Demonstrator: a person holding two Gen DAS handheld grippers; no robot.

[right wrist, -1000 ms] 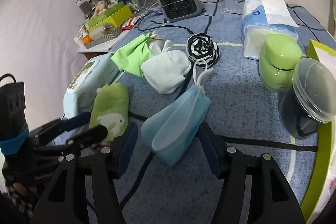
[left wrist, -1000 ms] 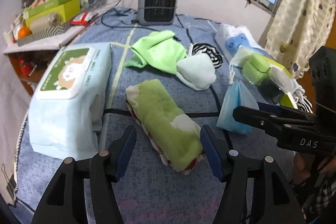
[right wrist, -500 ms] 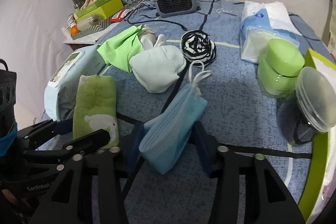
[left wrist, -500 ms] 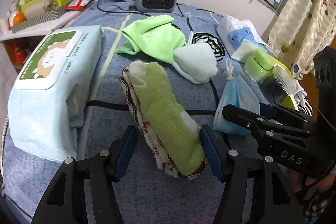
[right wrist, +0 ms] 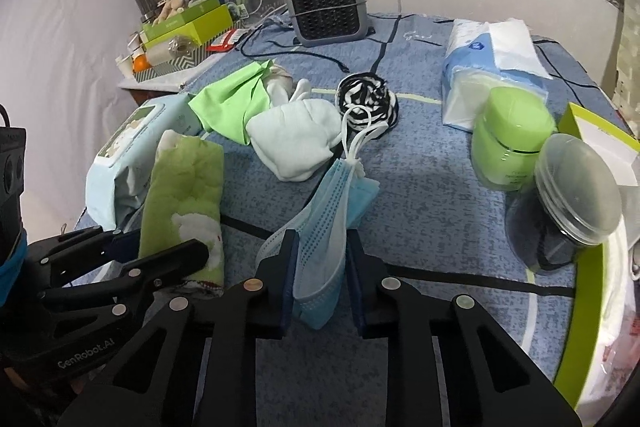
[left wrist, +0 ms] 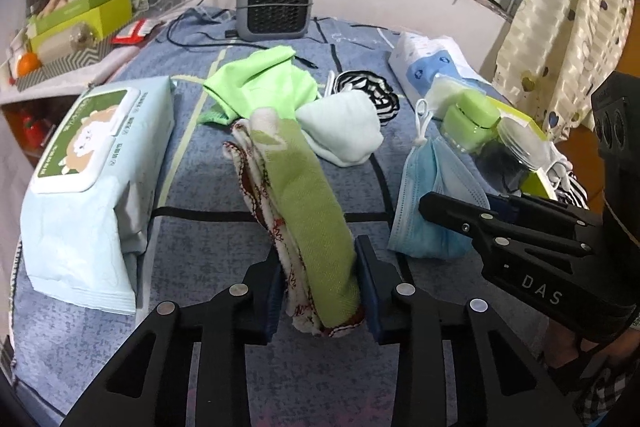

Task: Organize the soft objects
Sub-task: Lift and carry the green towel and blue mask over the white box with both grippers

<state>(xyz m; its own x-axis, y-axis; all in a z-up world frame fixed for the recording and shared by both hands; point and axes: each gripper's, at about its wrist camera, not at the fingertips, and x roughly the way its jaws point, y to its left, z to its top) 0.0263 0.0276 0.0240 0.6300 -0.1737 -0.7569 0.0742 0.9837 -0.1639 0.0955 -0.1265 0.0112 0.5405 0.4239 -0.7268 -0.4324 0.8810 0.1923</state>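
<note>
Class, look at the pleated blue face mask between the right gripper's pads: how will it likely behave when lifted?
The pleated blue face mask looks thin and creased, so it will probably sag and fold rather than hold shape. Its white ear loops lie loose and may dangle or snag. The right gripper, whose jaws have just been closing, pinches it flat, suggesting little weight.

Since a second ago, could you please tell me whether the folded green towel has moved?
Yes. The folded green towel has swung away from the wipes pack, squeezed upright as the left gripper jaws have just been closing.
</note>
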